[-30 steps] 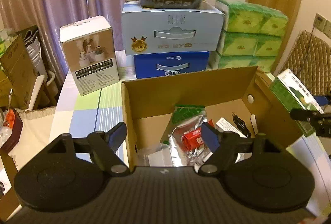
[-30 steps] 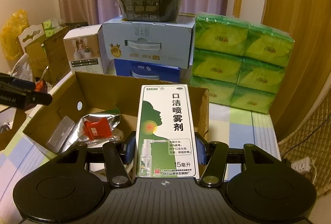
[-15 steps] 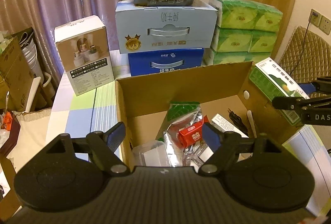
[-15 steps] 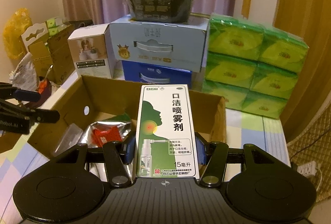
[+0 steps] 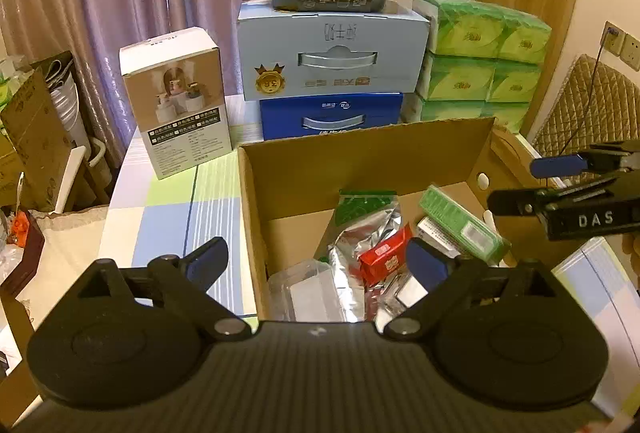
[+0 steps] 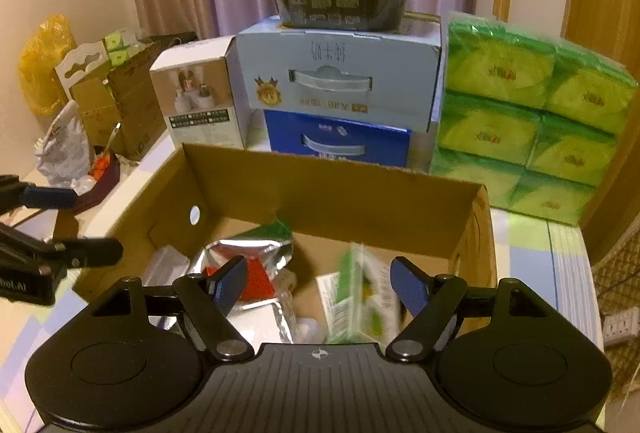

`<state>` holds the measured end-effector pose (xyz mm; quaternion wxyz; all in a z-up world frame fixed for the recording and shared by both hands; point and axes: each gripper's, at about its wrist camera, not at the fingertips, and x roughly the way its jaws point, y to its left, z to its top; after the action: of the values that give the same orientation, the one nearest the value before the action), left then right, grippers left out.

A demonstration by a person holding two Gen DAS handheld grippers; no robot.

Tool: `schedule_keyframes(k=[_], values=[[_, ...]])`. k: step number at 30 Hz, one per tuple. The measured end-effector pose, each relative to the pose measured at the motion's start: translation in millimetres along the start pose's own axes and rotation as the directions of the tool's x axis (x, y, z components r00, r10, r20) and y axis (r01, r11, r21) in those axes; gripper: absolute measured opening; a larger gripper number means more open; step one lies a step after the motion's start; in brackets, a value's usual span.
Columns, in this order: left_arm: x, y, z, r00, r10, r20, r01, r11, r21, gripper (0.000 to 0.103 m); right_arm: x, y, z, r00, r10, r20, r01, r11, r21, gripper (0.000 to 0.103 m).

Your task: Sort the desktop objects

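Both wrist views near, sharing cardboard box [image 5: 360, 161].

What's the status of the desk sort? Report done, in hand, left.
Done: the cardboard box already holds the silver foil pouch, red packet and green spray box, which is blurred in the right wrist view. In hand: nothing; the right tool and left tool are both open. Left: cannot tell; no loose items show near the box.
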<state>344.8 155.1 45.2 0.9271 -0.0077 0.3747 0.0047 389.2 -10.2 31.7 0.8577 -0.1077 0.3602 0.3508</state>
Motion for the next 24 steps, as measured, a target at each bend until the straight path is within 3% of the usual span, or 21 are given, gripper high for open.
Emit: schedule_keyframes(k=[8,13,16,24], values=[[-14,-3,-6,1.0,0.018,0.01,-0.018,1.0,0.011,0.098,-11,-8,-7,0.999,-0.027,-0.029,0.027,1.0,0.013,0.088],[-29,-9,-6,0.995,0.085,0.049,-0.086,0.996,0.022,0.102,-23,-11,-7,0.998,-0.038,-0.048,0.039,0.999,0.025,0.096],[-38,-11,-6,0.995,0.094,0.046,-0.094,0.996,-0.002,0.102,-33,-10,-8,0.998,-0.042,-0.049,0.043,0.999,0.03,0.101],[-67,-15,-15,0.998,0.068,0.006,-0.067,0.993,-0.101,0.102,-66,1,-16,0.998,-0.021,-0.065,0.026,0.997,0.074,0.101]])
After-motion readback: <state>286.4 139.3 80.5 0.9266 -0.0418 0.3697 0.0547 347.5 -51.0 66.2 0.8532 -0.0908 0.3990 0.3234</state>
